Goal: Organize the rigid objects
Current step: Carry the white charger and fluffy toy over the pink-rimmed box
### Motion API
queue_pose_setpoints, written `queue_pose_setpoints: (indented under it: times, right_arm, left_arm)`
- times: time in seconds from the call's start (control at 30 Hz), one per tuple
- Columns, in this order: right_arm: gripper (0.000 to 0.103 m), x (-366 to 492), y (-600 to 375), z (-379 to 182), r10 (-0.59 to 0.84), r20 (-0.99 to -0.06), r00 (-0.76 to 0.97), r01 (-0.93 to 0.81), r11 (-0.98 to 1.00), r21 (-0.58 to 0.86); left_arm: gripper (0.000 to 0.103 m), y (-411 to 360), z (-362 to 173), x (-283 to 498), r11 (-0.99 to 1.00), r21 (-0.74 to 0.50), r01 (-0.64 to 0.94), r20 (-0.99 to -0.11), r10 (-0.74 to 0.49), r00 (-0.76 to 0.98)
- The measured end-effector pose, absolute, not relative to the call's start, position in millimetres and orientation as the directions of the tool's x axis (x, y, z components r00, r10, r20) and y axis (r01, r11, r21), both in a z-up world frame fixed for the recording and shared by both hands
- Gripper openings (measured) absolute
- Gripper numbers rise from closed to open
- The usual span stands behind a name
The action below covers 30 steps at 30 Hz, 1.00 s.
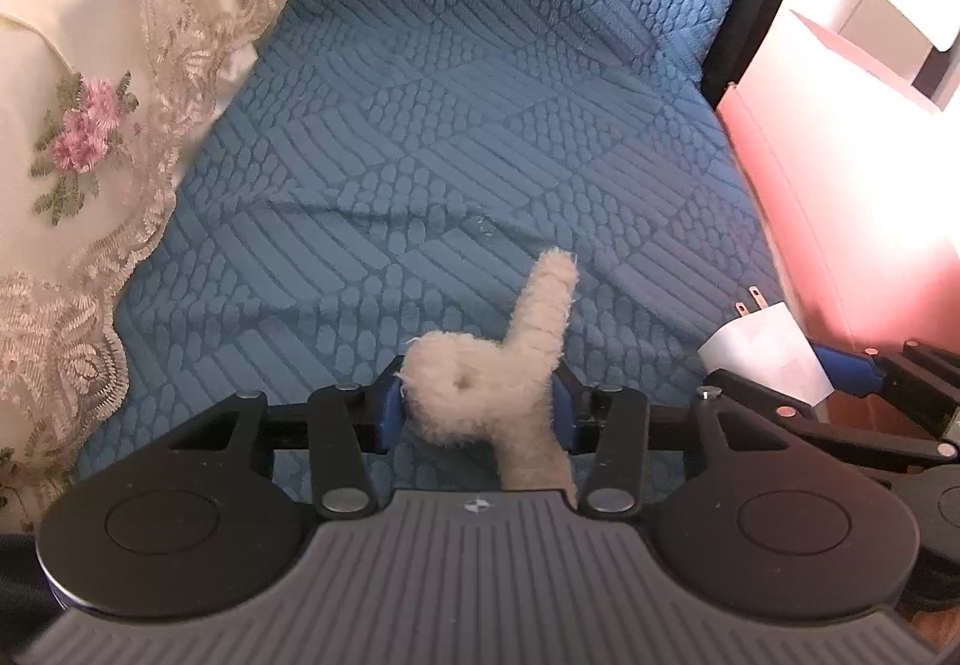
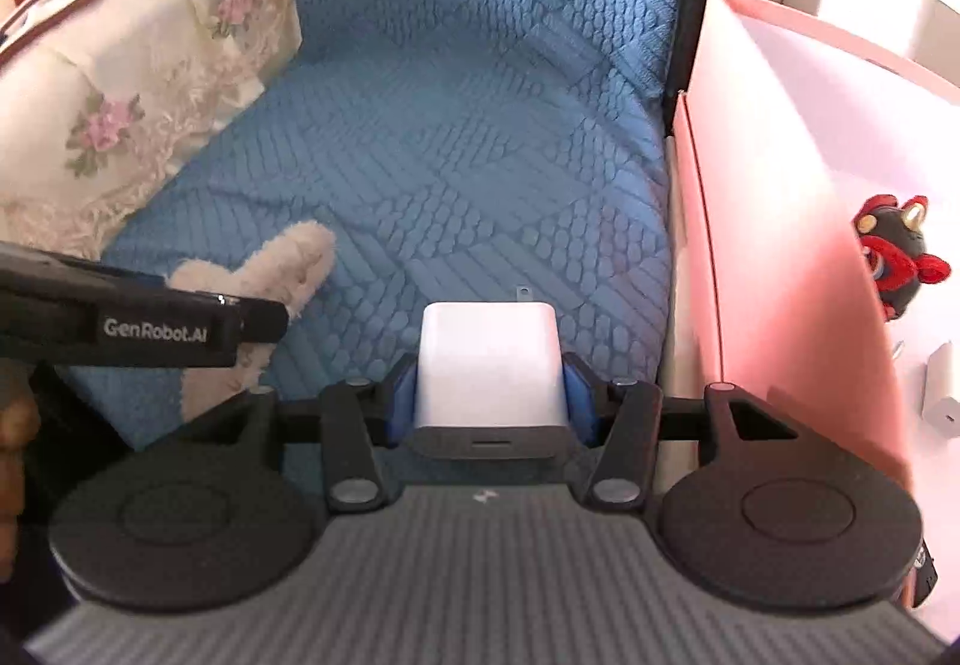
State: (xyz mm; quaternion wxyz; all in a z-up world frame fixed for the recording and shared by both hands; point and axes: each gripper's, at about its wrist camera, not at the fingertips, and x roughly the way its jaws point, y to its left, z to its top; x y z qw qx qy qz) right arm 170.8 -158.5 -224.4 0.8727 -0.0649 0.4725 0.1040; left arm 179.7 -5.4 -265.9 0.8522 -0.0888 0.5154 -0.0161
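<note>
My left gripper (image 1: pixel 477 404) is shut on a beige plush toy (image 1: pixel 498 383), held just above the blue quilted seat (image 1: pixel 450 125); one fuzzy limb sticks up and forward. My right gripper (image 2: pixel 489 395) is shut on a white plug charger (image 2: pixel 489 365), prongs pointing forward. The charger also shows at the right of the left wrist view (image 1: pixel 768 353). The plush toy (image 2: pixel 270 275) and the left gripper's arm (image 2: pixel 150 326) show at the left of the right wrist view.
A pink box (image 2: pixel 780 221) stands open at the right of the seat; inside lie a red and black toy figure (image 2: pixel 897 257) and another white charger (image 2: pixel 942 395). A cream floral lace cover (image 1: pixel 90 125) drapes at the left.
</note>
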Motion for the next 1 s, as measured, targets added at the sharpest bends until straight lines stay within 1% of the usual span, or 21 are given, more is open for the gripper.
queue_pose_setpoints:
  times: [0.2,0.53,0.87,1.0]
  right_arm:
    - [0.053,169,-160,-213,0.132,-0.84,0.526,-0.24,0.971,0.003]
    - [0.053,150,-176,-176,0.168,-0.816,0.553,-0.213,0.975,0.057]
    - [0.053,150,-200,-133,0.194,-0.781,0.594,-0.205,0.975,0.086]
    - [0.053,154,-212,-109,0.2,-0.755,0.624,-0.222,0.972,0.075]
  left_arm:
    - [0.053,-2,-249,175,0.979,-0.19,-0.072,-0.862,-0.131,0.49]
    - [0.053,3,-213,157,0.963,-0.259,-0.075,-0.832,-0.182,0.525]
    - [0.053,-23,-161,158,0.955,-0.29,-0.06,-0.787,-0.203,0.582]
    - [0.053,-41,-134,165,0.951,-0.304,-0.046,-0.765,-0.215,0.607]
